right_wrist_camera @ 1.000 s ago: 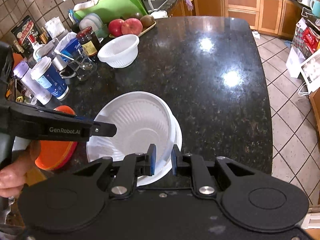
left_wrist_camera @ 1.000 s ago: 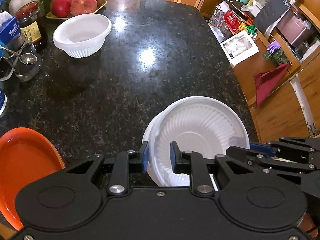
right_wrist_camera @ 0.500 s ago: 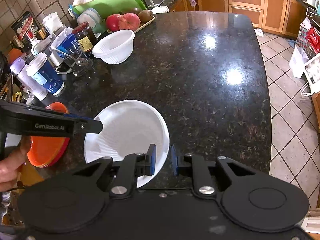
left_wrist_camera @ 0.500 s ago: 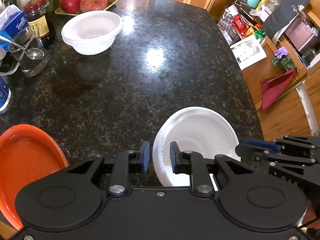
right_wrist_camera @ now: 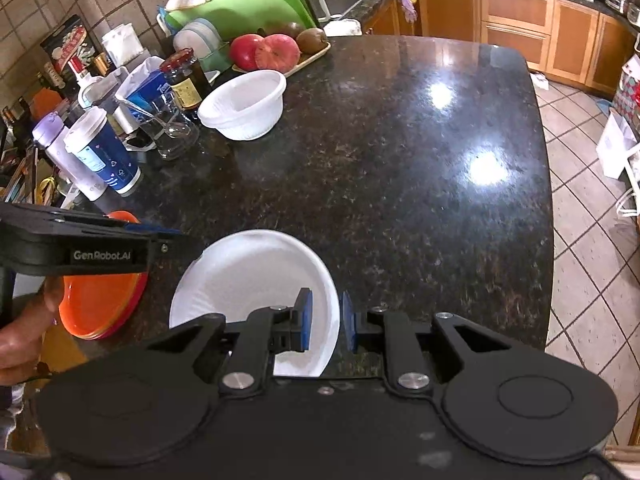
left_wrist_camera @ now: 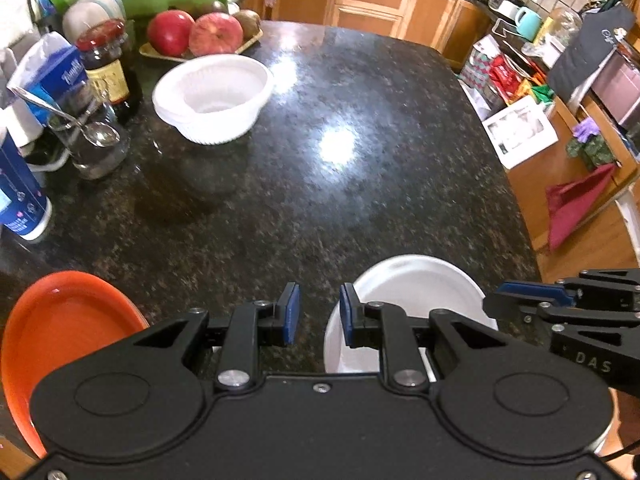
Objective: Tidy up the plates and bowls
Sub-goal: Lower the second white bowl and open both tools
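On the near edge of the dark granite bench (right_wrist_camera: 400, 168) lay a white plate (right_wrist_camera: 248, 280), flat and alone, with a stack of orange plates (right_wrist_camera: 96, 304) just to its left. The right tongs (right_wrist_camera: 325, 322) hung over the plate's right rim, their blue pads apart with a clear gap between them, the left pad above the plate and the right pad just outside its edge; whether either pad touched the rim could not be told. The left tongs (left_wrist_camera: 315, 313) stood apart too, gripping nothing, their gap over bare granite between the orange plates (left_wrist_camera: 60, 328) and the white plate (left_wrist_camera: 416, 292). In the right wrist view the left tongs' body reached in from the left, above the orange stack, held by a hand (right_wrist_camera: 24, 332). Far back on the bench stood nested white bowls (left_wrist_camera: 212, 100), upright, near a dark jar (left_wrist_camera: 106, 64) and a glass with a spoon (left_wrist_camera: 92, 140). Behind them sat a tray of apples (left_wrist_camera: 196, 34). A blue-and-white cup (right_wrist_camera: 102, 152) stood at the left edge.
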The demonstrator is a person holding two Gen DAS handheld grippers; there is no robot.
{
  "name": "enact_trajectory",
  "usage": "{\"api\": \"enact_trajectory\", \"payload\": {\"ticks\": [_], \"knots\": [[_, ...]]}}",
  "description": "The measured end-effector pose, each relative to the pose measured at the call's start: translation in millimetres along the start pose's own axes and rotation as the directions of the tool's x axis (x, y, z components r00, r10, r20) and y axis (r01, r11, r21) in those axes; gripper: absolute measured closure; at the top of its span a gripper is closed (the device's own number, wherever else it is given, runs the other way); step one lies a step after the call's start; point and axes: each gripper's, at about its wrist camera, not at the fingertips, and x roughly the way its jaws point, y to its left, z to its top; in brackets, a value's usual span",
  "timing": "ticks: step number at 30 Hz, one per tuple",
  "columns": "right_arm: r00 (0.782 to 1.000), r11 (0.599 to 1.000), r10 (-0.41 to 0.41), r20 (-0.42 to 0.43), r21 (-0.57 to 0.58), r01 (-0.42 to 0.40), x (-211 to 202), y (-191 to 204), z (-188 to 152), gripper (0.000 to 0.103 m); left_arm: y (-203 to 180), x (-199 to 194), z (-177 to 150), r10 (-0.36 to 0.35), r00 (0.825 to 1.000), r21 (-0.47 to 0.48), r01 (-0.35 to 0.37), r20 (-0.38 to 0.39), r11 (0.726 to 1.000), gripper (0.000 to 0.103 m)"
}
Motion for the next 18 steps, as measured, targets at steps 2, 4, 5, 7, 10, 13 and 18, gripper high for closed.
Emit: {"api": "enact_trajectory", "payload": {"ticks": [2, 4, 5, 7, 10, 13, 18], "knots": [[1.000, 1.000, 0.010, 0.001, -0.012, -0.010, 1.0, -0.3, 4.0, 0.083, -0.7, 0.3, 1.7, 0.028, 0.999, -0.001, -0.028, 0.019, 1.000, 0.075], [1.000, 0.999, 0.022, 0.001, -0.025, -0.022, 2.2, -0.6, 8.1, 0.083, -1.2, 0.4, 3.1, 0.057, 0.998, -0.001, -0.057, 0.039, 0.998, 0.075], [1.000, 0.999, 0.029, 0.001, -0.033, -0.029, 2.7, -0.8, 10.2, 0.083, -1.3, 0.2, 3.6, 0.070, 0.996, -0.002, -0.070, 0.047, 0.998, 0.075], [0.999, 0.998, 0.042, 0.001, -0.048, -0.042, 3.5, -0.7, 13.7, 0.083, -1.1, 0.4, 5.4, 0.088, 0.994, -0.009, -0.088, 0.058, 0.996, 0.075], [0.998, 0.995, 0.064, 0.003, -0.071, -0.064, 4.2, -1.5, 19.0, 0.083, 0.1, 1.2, 7.8, 0.102, 0.993, -0.030, -0.101, 0.057, 0.994, 0.075], [0.996, 0.991, 0.090, 0.002, -0.098, -0.090, 4.0, -1.1, 24.7, 0.083, 0.8, 1.5, 8.7, 0.122, 0.991, -0.050, -0.119, 0.061, 0.992, 0.075], [0.990, 0.981, 0.138, 0.002, -0.136, -0.137, 5.3, -0.1, 34.9, 0.083, 3.4, 4.3, 8.1, 0.150, 0.987, -0.089, -0.145, 0.051, 0.985, 0.075]]}}
